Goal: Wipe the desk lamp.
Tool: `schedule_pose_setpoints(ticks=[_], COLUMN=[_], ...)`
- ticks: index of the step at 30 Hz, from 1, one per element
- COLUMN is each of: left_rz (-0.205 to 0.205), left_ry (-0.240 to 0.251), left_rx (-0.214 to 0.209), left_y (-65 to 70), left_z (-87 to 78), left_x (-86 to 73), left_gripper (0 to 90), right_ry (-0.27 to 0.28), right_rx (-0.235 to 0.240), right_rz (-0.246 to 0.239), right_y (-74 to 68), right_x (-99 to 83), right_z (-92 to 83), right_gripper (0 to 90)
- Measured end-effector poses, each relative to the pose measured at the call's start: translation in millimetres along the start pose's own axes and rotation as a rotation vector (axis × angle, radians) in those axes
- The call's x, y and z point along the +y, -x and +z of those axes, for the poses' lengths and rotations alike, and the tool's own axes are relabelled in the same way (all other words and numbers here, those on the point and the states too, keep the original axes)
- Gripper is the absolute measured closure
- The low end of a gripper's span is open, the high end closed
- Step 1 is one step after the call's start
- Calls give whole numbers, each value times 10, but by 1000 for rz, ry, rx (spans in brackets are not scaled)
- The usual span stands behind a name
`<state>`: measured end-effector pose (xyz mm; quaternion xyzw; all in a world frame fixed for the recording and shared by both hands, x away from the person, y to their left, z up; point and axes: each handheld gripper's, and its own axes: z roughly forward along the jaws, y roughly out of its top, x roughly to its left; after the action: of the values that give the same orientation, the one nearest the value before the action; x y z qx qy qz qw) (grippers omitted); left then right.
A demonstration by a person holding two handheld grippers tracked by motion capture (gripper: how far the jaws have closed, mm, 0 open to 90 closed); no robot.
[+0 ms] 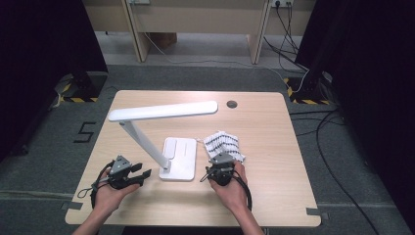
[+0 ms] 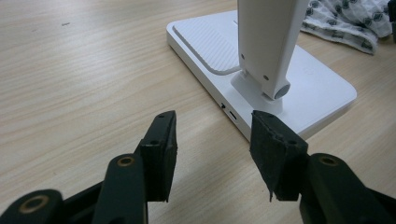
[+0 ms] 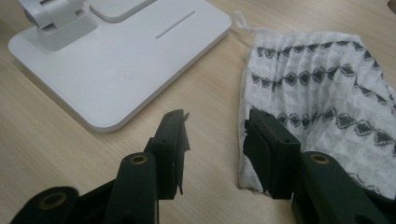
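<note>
Wooden and light brown, the table (image 1: 274, 161) stands on a grey floor, seen from high up. A white desk lamp (image 1: 166, 111) stands in the middle of it, and a white cloth (image 1: 224, 144) with dark patterns lies just beside the lamp's flat base. The left gripper (image 1: 138, 174) rests near the base, and the right gripper (image 1: 219, 170) sits at the near edge of the cloth. From the left gripper view, the two black jaws stand apart with nothing between them, pointing at the lamp base (image 2: 322, 93). From the right gripper view, the jaws are spread too and hold nothing; the cloth (image 3: 322, 93) lies under the right-hand jaw. I think the cloth is soft, light and floppy, so it will bend and droop when lifted. A good place to pinch it is the near corner or edge.
</note>
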<state>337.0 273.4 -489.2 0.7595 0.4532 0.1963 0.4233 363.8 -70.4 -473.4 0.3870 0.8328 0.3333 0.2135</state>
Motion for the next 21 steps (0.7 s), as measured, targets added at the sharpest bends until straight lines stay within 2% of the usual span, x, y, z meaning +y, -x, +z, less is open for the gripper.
schedule_pose_setpoints(ticks=[21], left_rz=[-23], left_ry=[23], left_rx=[28], left_y=[-129], left_z=[-218], left_x=[-37], left_gripper=[462], right_ry=[21], right_rx=[-42], right_rz=[29], right_y=[160], right_x=[-141], right_z=[-256], right_gripper=[561])
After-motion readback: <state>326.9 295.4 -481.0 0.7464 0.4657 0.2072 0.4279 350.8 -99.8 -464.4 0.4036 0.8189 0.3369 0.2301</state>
